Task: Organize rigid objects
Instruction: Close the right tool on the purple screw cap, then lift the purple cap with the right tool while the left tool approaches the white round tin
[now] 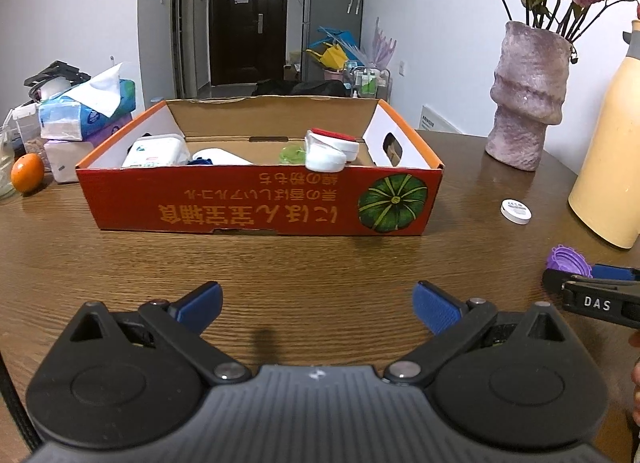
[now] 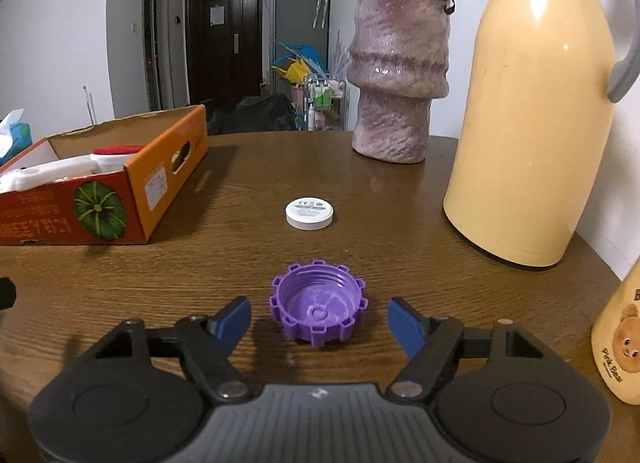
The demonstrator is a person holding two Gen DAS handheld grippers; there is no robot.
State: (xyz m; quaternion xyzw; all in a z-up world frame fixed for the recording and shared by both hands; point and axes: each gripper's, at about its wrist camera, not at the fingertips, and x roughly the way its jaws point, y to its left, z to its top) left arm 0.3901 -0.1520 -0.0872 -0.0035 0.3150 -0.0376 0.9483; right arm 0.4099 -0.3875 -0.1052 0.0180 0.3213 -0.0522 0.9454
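On the table (image 2: 400,199), purple cap (image 2: 318,309) between right gripper's (image 2: 319,321) parted jaws, untouched, left gripper (image 1: 318,305) open.

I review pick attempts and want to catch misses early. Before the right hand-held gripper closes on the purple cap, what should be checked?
1. Purple cap sits between the pads of the right hand-held gripper: ok.
2. Pads touching the cap: not ok, gaps show on both sides.
3. Cap lies open side up, flat on the table: ok.
4. White disc clear of the grasp: ok, it lies farther back.
5. Room in the cardboard box: cannot tell, several things already lie inside.
6. Left hand-held gripper out of the way: ok, open and empty.
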